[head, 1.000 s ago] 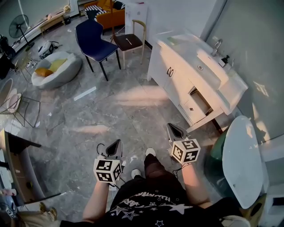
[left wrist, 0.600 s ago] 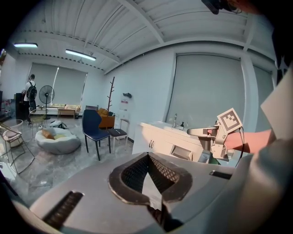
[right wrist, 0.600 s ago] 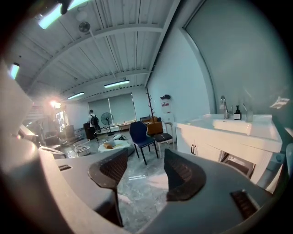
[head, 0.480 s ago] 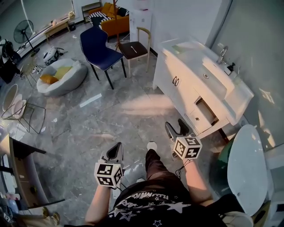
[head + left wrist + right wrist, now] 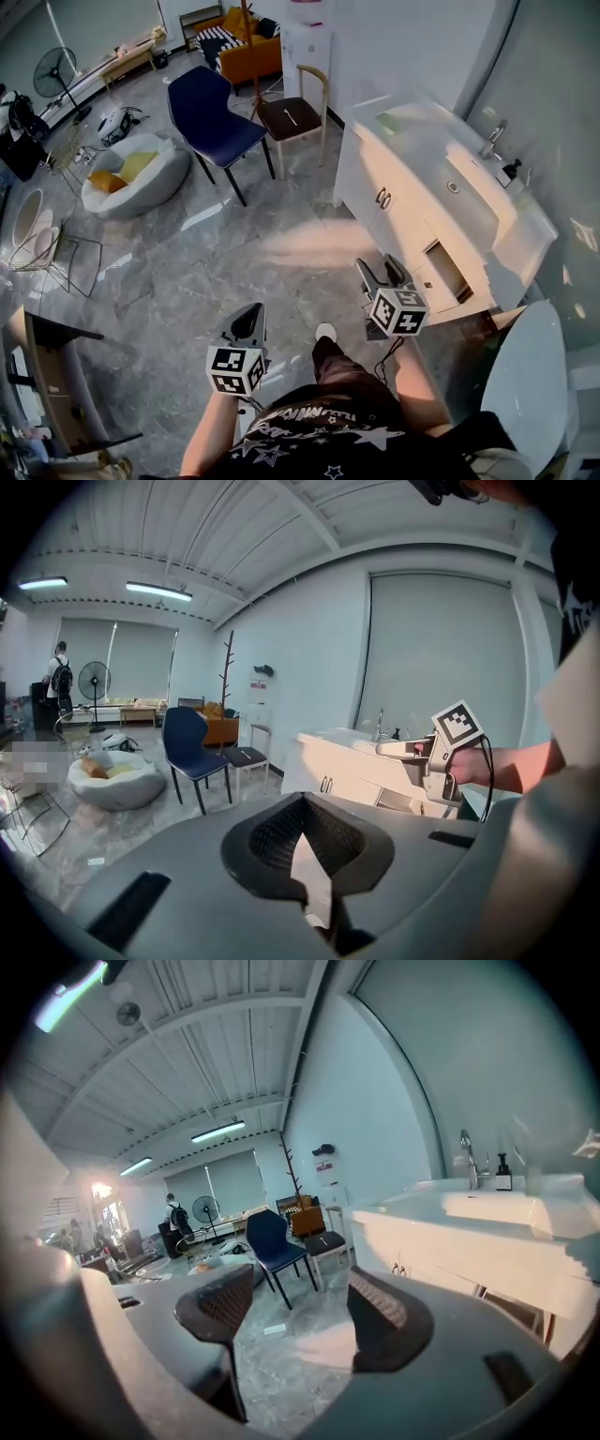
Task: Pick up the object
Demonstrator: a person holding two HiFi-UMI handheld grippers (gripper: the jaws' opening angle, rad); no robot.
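Note:
No single object to pick stands out. My left gripper (image 5: 247, 322) is held low over the grey floor with its jaws shut together (image 5: 302, 841) and nothing in them. My right gripper (image 5: 382, 273) is ahead of it, close to the white vanity cabinet (image 5: 412, 202). Its jaws are opening, and only floor shows in the wide gap between them (image 5: 302, 1307). The vanity top carries a sink with a faucet (image 5: 495, 134) and a dark soap bottle (image 5: 512, 170). One drawer (image 5: 448, 272) near the right gripper stands pulled out.
A blue chair (image 5: 211, 112) and a wooden chair (image 5: 291, 94) stand beyond the vanity's left end. A beanbag (image 5: 131, 169), a fan (image 5: 54, 70) and a wire-frame chair (image 5: 47, 234) are at the left. A white oval lid (image 5: 525, 375) is at the right. A person (image 5: 59, 677) stands far off.
The right gripper's jaws have gone from shut to wide apart. The person has stepped forward, so the vanity and chairs sit lower and nearer in the head view.

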